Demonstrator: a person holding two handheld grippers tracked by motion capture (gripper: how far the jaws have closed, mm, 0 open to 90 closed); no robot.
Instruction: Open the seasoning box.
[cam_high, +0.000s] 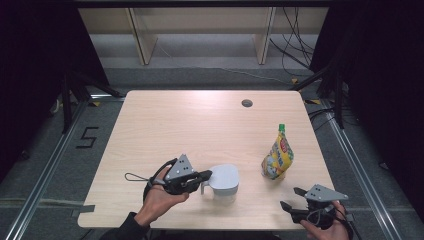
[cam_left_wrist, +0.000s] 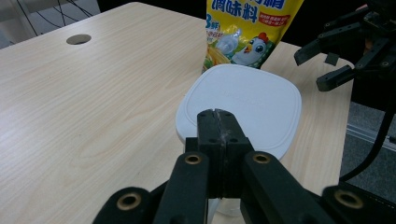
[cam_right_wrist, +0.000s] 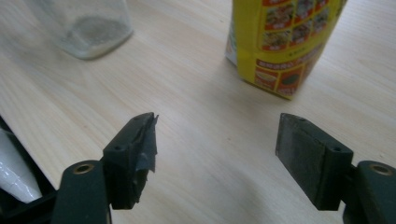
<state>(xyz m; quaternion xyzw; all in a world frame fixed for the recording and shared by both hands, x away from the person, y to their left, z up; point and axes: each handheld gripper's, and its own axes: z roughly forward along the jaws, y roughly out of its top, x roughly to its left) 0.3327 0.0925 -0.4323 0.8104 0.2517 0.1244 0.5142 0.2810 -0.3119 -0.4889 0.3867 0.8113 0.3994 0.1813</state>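
A clear jug with a white lid (cam_high: 224, 179) and a white side handle stands at the table's near middle. My left gripper (cam_high: 206, 175) is shut, its tips at the lid's left edge just above the handle. In the left gripper view the closed jaws (cam_left_wrist: 217, 122) meet flush in front of the lid (cam_left_wrist: 247, 102), and I see nothing between them. A yellow seasoning pouch (cam_high: 278, 157) with a green cap stands upright to the right of the jug. My right gripper (cam_high: 290, 197) is open near the front right edge, pointing toward the pouch (cam_right_wrist: 285, 42), with only bare tabletop between its pads (cam_right_wrist: 215, 135).
The wooden table (cam_high: 175, 130) has a round cable hole (cam_high: 246, 103) at the back right. In the left gripper view the right gripper (cam_left_wrist: 312, 70) is at the table's far edge beyond the pouch (cam_left_wrist: 247, 28). The jug's clear base (cam_right_wrist: 88, 28) shows in the right gripper view.
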